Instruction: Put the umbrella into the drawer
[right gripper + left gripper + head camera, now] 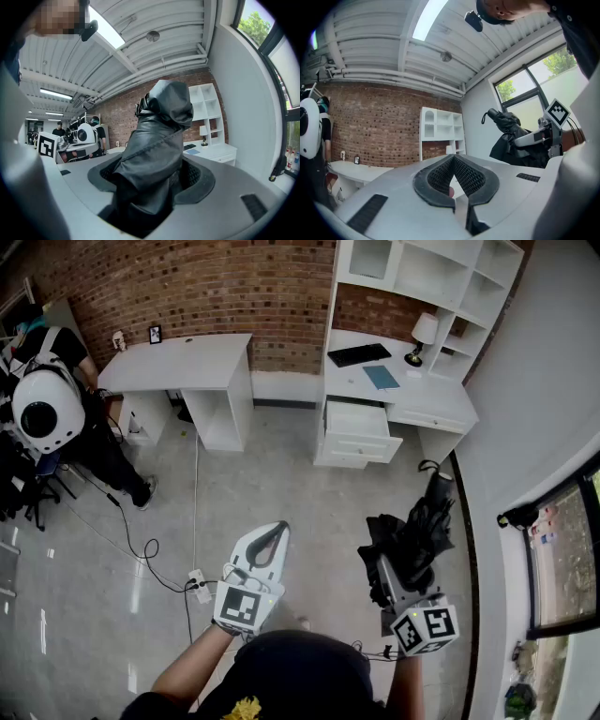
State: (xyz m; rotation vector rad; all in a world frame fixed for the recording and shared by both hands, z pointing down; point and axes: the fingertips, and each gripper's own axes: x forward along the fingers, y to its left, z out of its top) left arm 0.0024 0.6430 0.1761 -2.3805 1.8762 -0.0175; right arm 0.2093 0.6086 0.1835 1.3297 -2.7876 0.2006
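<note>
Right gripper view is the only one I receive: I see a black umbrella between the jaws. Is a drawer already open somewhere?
Observer: Yes. In the head view, a drawer of the white desk unit stands pulled out, ahead of the umbrella.
Operator: Does the left gripper hold anything?
Observer: No. The left gripper is shut, with nothing between its jaws.
Operator: Does anything lie on the floor near me?
Observer: A power strip lies on the floor, off to the left gripper's side and away from the drawer.
</note>
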